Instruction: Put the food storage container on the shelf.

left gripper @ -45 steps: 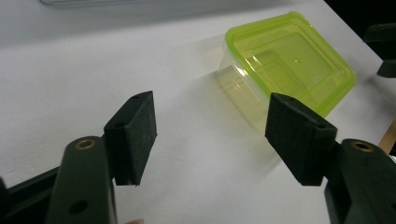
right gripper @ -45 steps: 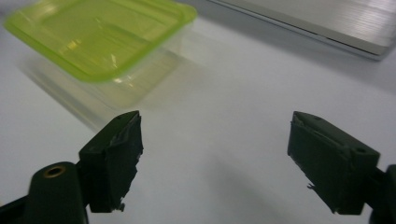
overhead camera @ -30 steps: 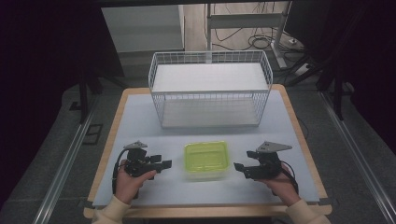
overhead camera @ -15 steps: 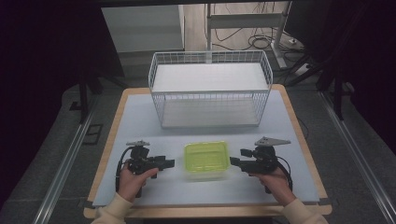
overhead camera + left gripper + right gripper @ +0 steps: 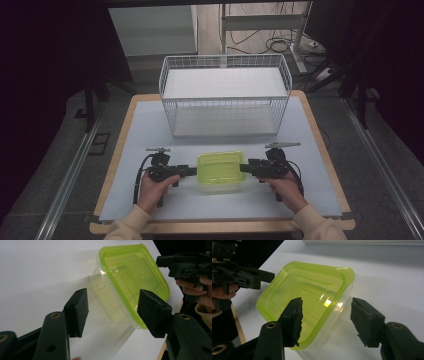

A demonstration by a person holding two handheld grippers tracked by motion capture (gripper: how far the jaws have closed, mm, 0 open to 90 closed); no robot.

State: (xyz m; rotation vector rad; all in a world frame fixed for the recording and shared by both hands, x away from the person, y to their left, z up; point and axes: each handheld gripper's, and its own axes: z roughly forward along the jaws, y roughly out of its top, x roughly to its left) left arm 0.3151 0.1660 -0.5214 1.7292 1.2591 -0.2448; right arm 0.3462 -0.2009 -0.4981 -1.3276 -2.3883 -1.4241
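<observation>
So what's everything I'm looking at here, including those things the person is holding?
container: one, clear plastic with a lime-green lid, near edge of the table, between the two claws
wire basket: one, white, far side of the table
mat: one, pale blue-grey, covering the tabletop
table: one, light wood edge, on a grey floor
cables: several, black, on the floor beyond the table
left claw: one, black, jaws astride the container's end, pads not pressing, just been closing
right claw: one, black, jaws astride the opposite end, one over the lid, just been closing
hands: two, cream sleeves, near edge
</observation>
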